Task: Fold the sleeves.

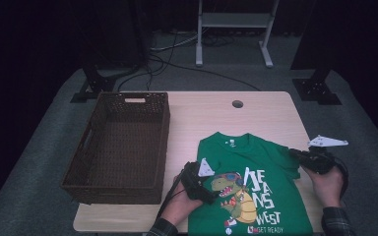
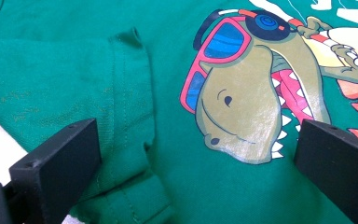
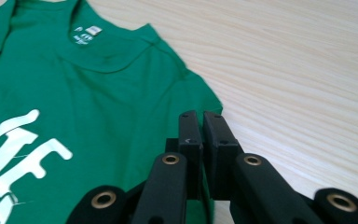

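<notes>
The green t-shirt (image 1: 256, 187) is laid flat, print side up, on the wooden table (image 1: 266, 115). Its long axis runs from the collar at the far end straight back toward the person, so the neck points away from them. A brown wicker basket (image 1: 120, 147) sits off to the left of it.

The left gripper (image 2: 196, 154) has its jaws spread wide, hovering over the shirt near the left sleeve. The sleeve seam sits by one jaw and the dinosaur's snout by the other, with bare green fabric in between, nothing pinched.

The right gripper (image 3: 201, 128) has its jaws squeezed together on the edge of the right sleeve, with the green cloth caught between them and the bare table just beyond.

Readable print: "WEST" and "GET READY" down near the hem, bigger white letters above that I can't fully make out. The neck label is too small to read.
</notes>
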Motion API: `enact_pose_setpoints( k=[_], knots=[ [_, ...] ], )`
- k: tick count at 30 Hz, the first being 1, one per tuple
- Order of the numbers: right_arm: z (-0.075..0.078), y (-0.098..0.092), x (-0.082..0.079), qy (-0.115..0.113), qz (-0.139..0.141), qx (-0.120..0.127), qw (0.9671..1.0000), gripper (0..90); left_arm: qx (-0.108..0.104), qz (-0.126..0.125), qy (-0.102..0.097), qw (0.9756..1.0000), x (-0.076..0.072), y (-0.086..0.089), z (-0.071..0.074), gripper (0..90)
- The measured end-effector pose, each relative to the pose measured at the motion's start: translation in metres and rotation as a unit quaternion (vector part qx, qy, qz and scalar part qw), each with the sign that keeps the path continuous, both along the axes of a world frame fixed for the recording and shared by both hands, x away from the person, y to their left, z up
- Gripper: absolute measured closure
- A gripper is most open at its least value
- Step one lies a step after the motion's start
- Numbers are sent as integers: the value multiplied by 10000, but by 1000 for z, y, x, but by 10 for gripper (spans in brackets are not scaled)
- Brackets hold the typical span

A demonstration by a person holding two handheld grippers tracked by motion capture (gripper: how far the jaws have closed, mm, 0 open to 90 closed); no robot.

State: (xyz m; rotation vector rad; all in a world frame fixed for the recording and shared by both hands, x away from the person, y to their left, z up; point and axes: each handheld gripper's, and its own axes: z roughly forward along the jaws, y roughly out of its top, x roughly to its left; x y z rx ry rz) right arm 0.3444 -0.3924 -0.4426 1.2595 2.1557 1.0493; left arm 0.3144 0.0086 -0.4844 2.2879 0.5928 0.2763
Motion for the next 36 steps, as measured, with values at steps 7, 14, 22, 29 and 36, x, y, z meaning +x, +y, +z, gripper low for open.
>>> enact_pose_setpoints(
  k=[7,14,22,29,36],
  knots=[
    [-1,19,3,59,266,-122,9996,874,-1,10,1,10000,0,0,0,0],
    [-3,34,6,51,483,-137,9987,874,-3,10,2,10000,0,0,0,0],
    [-3,49,9,51,656,-147,9977,874,-3,10,1,10000,0,0,0,0],
    [0,59,14,48,746,-160,9971,874,0,8,1,10000,0,0,0,0],
    [-2,66,18,105,816,-159,9965,873,-2,9,1,10000,0,0,0,0]
  ],
)
